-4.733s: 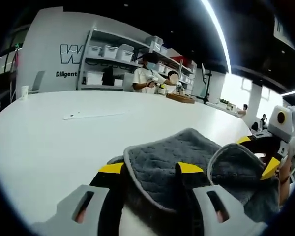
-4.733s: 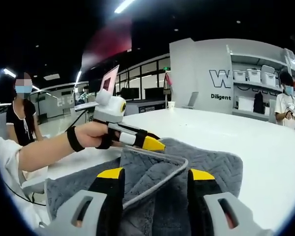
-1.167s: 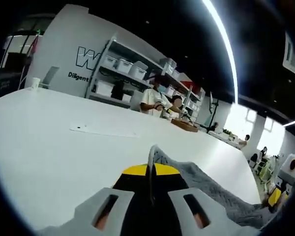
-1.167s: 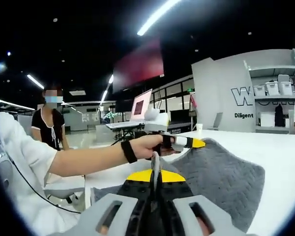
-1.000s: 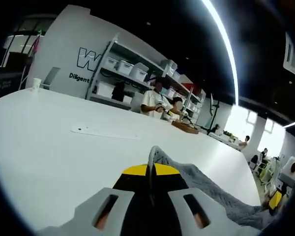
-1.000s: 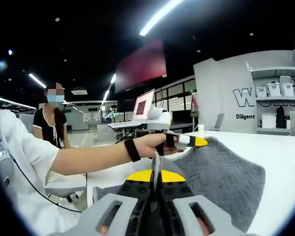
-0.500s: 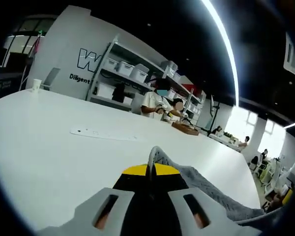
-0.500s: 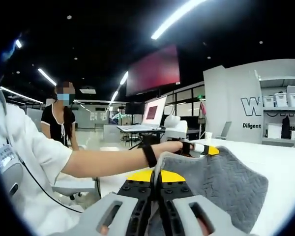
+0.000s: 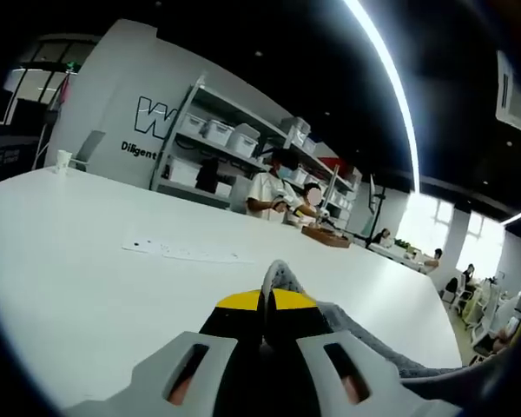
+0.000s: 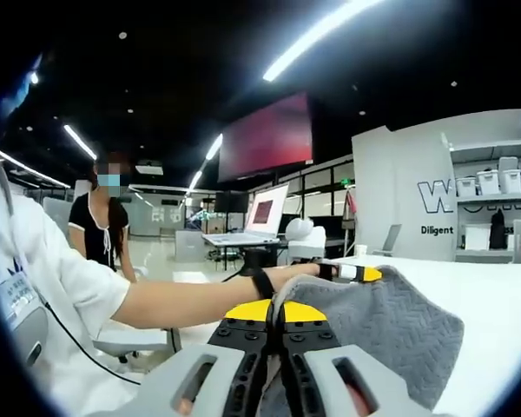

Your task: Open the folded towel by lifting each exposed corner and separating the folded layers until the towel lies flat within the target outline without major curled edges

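Since both grippers are clamping a towel (image 10: 391, 334) edge, the left gripper (image 9: 273, 300) and right gripper (image 10: 274, 306) are holding the grey cloth up off the white table (image 9: 87, 252), probably so the folded layers are hanging apart before it's getting laid flat.

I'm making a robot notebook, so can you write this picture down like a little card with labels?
towel: grey towel, held up off the white table by two corners
left gripper: left gripper, shut on a towel edge; also seen at the towel's far corner in the right gripper view
right gripper: right gripper, shut on a towel edge
towel state: spread between the grippers, not yet flat
table extras: thin white strip, cup
background: shelves with boxes, people beyond the table
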`<state>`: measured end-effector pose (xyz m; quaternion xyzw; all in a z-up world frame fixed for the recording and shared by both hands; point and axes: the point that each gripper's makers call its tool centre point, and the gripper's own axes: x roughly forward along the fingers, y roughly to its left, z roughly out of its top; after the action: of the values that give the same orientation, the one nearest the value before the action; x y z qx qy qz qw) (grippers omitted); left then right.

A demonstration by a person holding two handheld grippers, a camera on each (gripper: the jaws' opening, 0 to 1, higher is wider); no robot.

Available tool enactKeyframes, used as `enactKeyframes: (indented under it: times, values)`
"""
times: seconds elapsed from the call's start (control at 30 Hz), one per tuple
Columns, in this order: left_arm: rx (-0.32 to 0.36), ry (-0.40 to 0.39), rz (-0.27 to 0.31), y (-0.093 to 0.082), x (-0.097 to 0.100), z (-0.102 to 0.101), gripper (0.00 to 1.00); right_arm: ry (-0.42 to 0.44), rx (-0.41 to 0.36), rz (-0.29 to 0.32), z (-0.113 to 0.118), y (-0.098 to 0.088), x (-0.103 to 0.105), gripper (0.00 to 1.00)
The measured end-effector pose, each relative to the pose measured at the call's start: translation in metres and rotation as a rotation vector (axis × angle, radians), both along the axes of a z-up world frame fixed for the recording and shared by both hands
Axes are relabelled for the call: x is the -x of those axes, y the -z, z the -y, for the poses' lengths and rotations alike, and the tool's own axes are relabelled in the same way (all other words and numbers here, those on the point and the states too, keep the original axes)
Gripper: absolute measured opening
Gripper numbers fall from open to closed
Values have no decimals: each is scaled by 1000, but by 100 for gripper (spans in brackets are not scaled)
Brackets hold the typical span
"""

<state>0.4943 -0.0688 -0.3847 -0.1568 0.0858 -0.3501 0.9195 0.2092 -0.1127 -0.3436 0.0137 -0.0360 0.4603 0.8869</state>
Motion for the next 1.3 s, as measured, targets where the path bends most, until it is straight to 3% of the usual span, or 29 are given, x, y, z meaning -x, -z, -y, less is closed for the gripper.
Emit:
enactKeyframes:
  times: [0.1, 0.23, 0.77, 0.9, 1.3]
  values:
    - [6, -5, 43, -10, 1, 7, 0, 10, -73, -28, 6, -7, 0, 0]
    - [-10, -4, 79, -17, 4, 12, 0, 7, -60, -20, 9, -9, 3, 0]
    - [18, 12, 89, -24, 6, 23, 0, 64, -84, -7, 30, -20, 7, 0]
    - [36, 26, 92, -27, 6, 27, 0, 67, -118, -39, 38, -23, 6, 0]
    - [50, 39, 141, -48, 7, 41, 0, 99, -122, -18, 52, -31, 10, 0]
